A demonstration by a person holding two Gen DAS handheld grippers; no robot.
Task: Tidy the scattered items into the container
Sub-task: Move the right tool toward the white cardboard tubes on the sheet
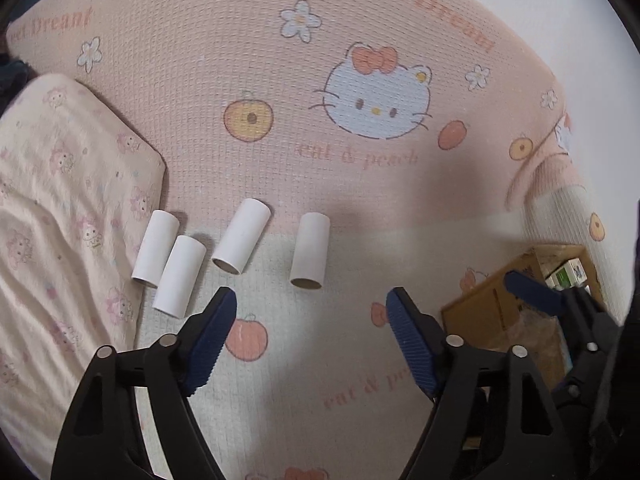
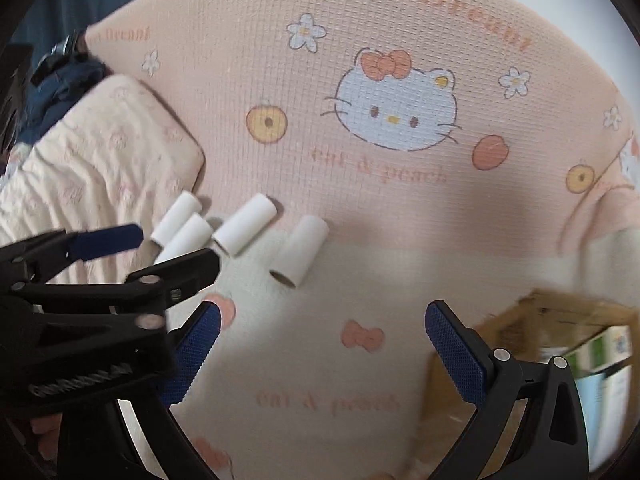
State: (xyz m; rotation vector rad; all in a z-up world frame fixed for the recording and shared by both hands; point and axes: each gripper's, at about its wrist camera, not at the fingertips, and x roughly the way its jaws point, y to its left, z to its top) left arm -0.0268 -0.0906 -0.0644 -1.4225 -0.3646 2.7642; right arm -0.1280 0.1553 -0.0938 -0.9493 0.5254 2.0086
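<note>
Several white cardboard tubes lie in a row on the pink cat-print blanket point(image 1: 360, 200). From left they are one tube point(image 1: 156, 249), a second point(image 1: 179, 276), a third point(image 1: 241, 241) and a fourth point(image 1: 310, 251). They also show in the right wrist view, such as the fourth tube point(image 2: 300, 250). A cardboard box point(image 1: 480, 312) holding cartons stands at the right, and it shows in the right wrist view too point(image 2: 532, 320). My left gripper point(image 1: 312, 300) is open and empty, just short of the tubes. My right gripper point(image 2: 322, 316) is open and empty, beside the box.
A cream pillow point(image 1: 60, 220) with a pink print lies at the left, touching the leftmost tube. Dark clothing point(image 2: 60, 76) lies beyond the pillow. The blanket's folded corner point(image 1: 560, 176) rises behind the box. The left gripper point(image 2: 140, 248) crosses the left of the right wrist view.
</note>
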